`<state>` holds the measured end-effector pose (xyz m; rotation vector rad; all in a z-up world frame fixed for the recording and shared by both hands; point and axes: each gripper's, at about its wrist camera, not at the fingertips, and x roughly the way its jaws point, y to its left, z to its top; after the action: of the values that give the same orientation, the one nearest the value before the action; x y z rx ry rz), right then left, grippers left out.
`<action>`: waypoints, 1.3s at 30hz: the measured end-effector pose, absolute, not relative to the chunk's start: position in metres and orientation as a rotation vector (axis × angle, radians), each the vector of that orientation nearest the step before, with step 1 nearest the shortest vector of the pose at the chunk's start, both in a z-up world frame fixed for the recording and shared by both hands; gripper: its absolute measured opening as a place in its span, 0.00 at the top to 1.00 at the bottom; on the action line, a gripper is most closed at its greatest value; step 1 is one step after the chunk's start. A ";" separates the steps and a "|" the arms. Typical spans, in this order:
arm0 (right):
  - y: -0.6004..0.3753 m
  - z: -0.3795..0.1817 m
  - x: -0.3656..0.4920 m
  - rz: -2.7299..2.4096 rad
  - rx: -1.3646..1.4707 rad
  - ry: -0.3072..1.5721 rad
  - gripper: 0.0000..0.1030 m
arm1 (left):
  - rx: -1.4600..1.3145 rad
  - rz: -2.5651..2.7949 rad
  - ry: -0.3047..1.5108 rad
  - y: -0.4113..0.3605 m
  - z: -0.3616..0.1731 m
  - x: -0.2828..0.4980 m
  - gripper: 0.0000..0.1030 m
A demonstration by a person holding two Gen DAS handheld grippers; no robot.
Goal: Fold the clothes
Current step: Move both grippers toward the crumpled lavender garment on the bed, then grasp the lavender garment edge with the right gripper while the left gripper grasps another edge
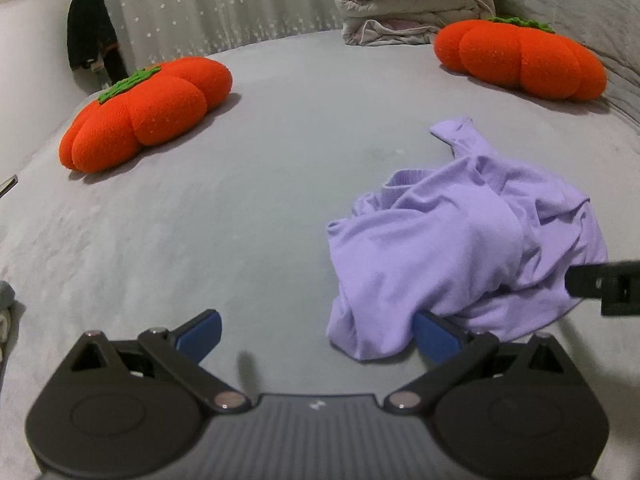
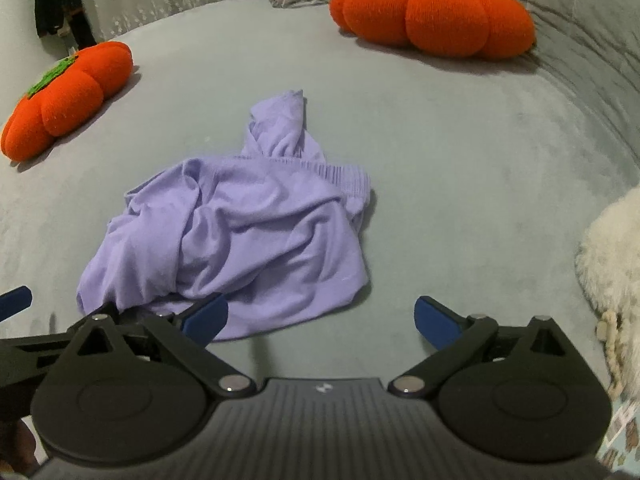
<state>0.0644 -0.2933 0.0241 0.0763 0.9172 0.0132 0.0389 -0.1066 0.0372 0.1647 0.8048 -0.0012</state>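
both jaws spread, empty: left gripper (image 1: 316, 334), right gripper (image 2: 320, 320). crumpled purple top (image 2: 240, 236) ahead. risk: pinching several bunched layers, dragging whole heap.

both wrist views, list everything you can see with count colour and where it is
garment: 1, lilac, crumpled near the middle of the bed
pumpkin cushions: 2, orange with green tops, one far left, one far right
bed cover: 1, grey, under everything
folded bedding: 1 stack, off-white and pink, far end
dark clothing: 1, black, hanging by the curtain
curtain: 1, white with stars, behind the bed
fluffy item: 1, cream, right edge
left gripper: black with blue pads, open, at the garment's near edge
right gripper: same colours, open, near edge
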 end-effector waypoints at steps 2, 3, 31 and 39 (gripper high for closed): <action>-0.292 0.025 0.067 0.019 0.065 0.904 0.07 | 0.175 0.001 0.806 -0.106 0.036 0.038 0.01; -0.291 0.025 0.068 0.022 0.060 0.899 0.11 | 0.176 0.002 0.808 -0.106 0.035 0.038 0.01; -0.285 0.038 0.052 0.383 0.059 0.775 0.94 | 0.097 -0.044 0.778 -0.081 0.044 0.040 0.01; -0.272 0.029 0.025 0.672 -0.084 0.860 0.89 | 0.033 -0.067 0.772 -0.072 0.043 0.047 0.01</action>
<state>0.0245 -0.2723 0.0292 -0.0839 0.8605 0.6721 0.0470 -0.0721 0.0428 0.0327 0.7721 -0.0672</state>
